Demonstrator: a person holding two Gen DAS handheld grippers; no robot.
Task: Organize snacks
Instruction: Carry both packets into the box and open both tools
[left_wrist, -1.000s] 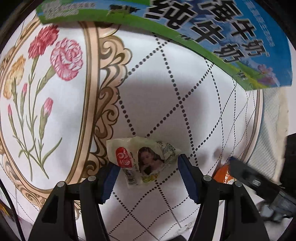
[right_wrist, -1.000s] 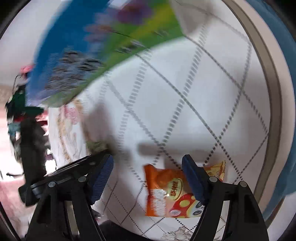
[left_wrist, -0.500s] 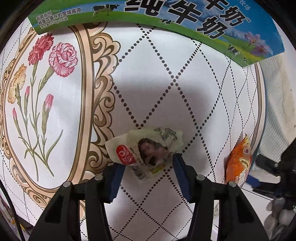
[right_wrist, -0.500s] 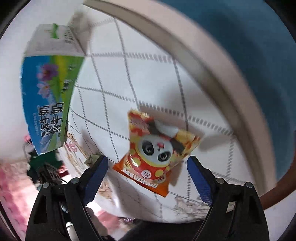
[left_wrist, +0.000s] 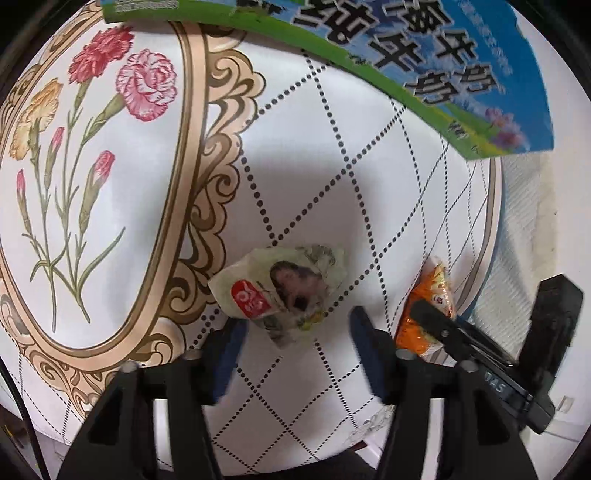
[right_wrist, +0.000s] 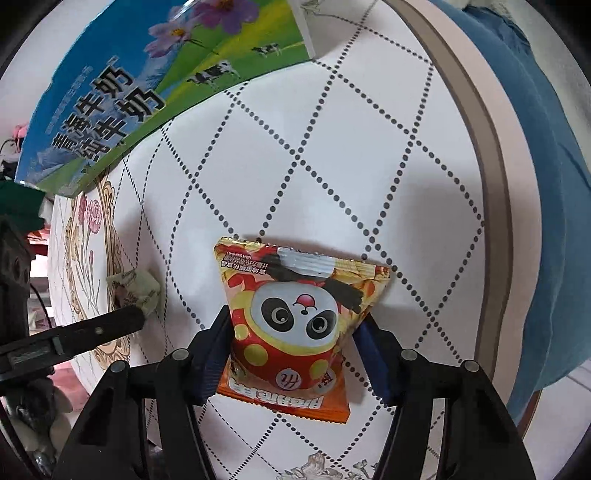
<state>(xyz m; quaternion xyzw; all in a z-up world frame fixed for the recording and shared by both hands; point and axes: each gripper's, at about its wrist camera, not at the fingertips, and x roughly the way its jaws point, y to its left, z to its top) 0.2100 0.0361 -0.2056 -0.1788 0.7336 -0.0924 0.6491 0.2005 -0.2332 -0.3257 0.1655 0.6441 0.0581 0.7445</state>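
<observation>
A crumpled white snack packet (left_wrist: 280, 291) with a red logo and a face lies on the table. My left gripper (left_wrist: 295, 339) is open, its blue pads just short of the packet, one on each side. An orange panda snack bag (right_wrist: 295, 325) lies between the pads of my right gripper (right_wrist: 291, 354), which is closed against its sides. The bag also shows in the left wrist view (left_wrist: 430, 306), and the white packet shows in the right wrist view (right_wrist: 135, 290).
A blue and green milk carton box (left_wrist: 406, 62) stands at the far side of the table, also in the right wrist view (right_wrist: 147, 85). The tablecloth has a flower panel (left_wrist: 92, 166) on the left. The table's rim (right_wrist: 495, 192) curves along the right, with blue fabric (right_wrist: 546, 184) beyond.
My left gripper has opened wider and the white packet lies free ahead of it. My right gripper has moved onto the panda bag and closed on its sides.
</observation>
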